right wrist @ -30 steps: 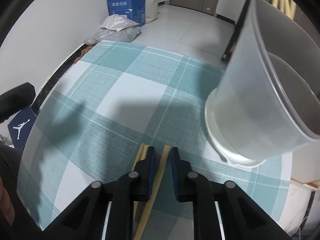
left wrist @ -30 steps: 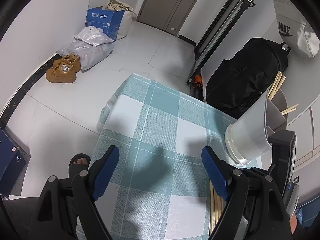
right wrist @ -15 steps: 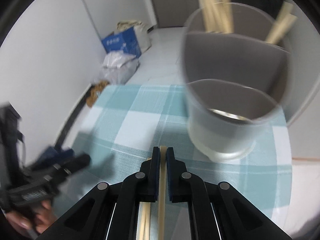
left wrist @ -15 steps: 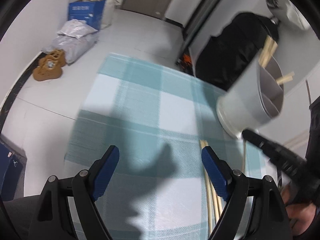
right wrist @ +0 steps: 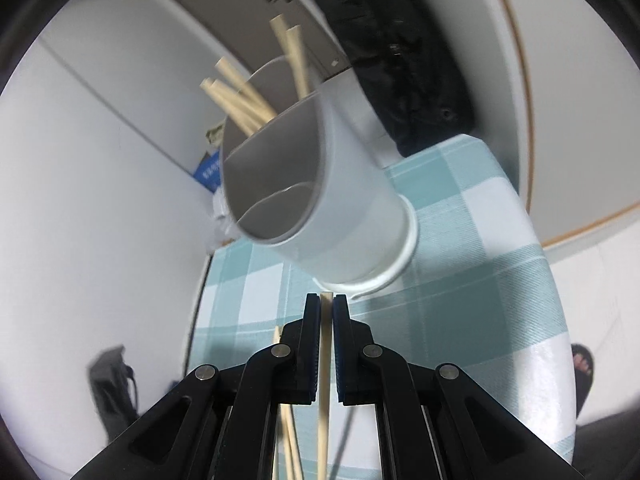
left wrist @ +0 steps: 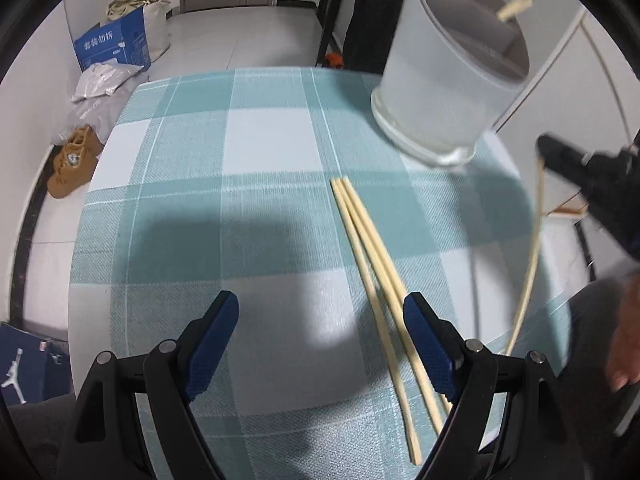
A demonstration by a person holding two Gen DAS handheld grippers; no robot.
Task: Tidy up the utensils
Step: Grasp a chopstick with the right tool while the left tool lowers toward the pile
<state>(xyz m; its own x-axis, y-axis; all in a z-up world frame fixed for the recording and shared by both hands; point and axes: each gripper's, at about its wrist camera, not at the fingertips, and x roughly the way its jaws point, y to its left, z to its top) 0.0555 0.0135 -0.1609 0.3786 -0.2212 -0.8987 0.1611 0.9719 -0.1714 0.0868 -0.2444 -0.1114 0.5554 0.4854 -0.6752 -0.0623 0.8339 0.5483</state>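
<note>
A grey-white utensil holder (left wrist: 448, 80) with inner dividers stands at the far right of the checked tablecloth (left wrist: 248, 208); several wooden chopsticks (right wrist: 244, 100) stick out of its back compartment. Two chopsticks (left wrist: 372, 264) lie on the cloth in front of my open, empty left gripper (left wrist: 320, 332). My right gripper (right wrist: 327, 304) is shut on a single chopstick (right wrist: 324, 380), raised above the table, just before the holder (right wrist: 320, 200). It also shows at the right of the left wrist view (left wrist: 544, 160), with the chopstick (left wrist: 530, 256) hanging down.
A black bag (left wrist: 360, 20) stands behind the table. On the floor at left are a blue box (left wrist: 112, 48), plastic bags (left wrist: 100, 84) and brown shoes (left wrist: 72, 164). A dark blue shoe box (left wrist: 24, 364) sits at lower left.
My right gripper closed on one chopstick, lifted it off the cloth and tilted up toward the holder. My left gripper drew back and swung right, staying open.
</note>
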